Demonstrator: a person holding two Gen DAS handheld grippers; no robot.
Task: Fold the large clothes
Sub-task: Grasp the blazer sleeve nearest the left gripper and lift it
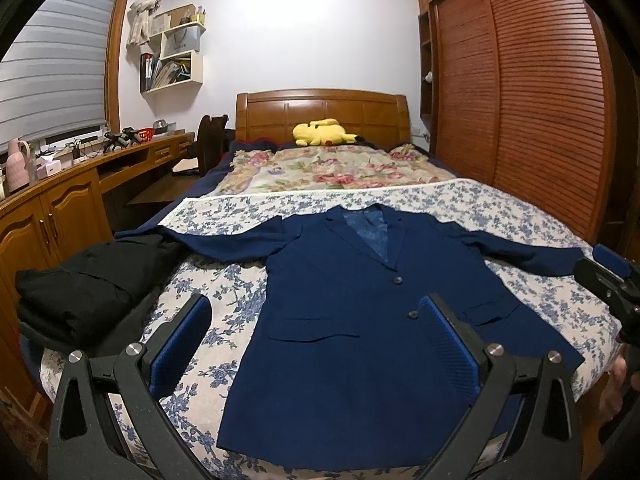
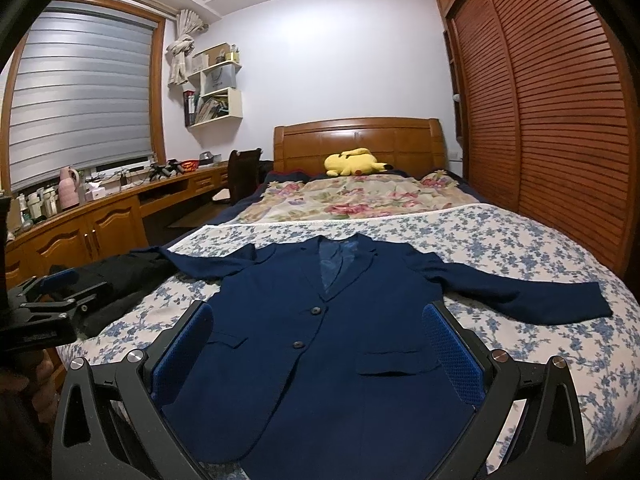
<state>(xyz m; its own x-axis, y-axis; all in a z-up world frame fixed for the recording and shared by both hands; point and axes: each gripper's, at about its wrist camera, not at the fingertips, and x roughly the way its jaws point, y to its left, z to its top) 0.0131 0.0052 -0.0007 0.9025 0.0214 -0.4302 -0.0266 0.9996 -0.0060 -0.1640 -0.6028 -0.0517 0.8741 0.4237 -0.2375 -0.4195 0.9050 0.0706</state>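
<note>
Blue jacket [image 1: 352,320] lies flat on bed [image 1: 520,208], front up, sleeves out wide. Left gripper [image 1: 316,344] and right gripper [image 2: 320,354] hang over bottom edge, fingers spread, holding nothing. Best start: pinch one sleeve end (not thick middle), fold across chest, keep cloth smooth.

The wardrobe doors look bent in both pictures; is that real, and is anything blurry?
Left wrist view: the fisheye lens bows the wardrobe, and the corners go black. Right wrist view: same bowing of wardrobe and window blind; the jacket stays sharp under even indoor light.
</note>
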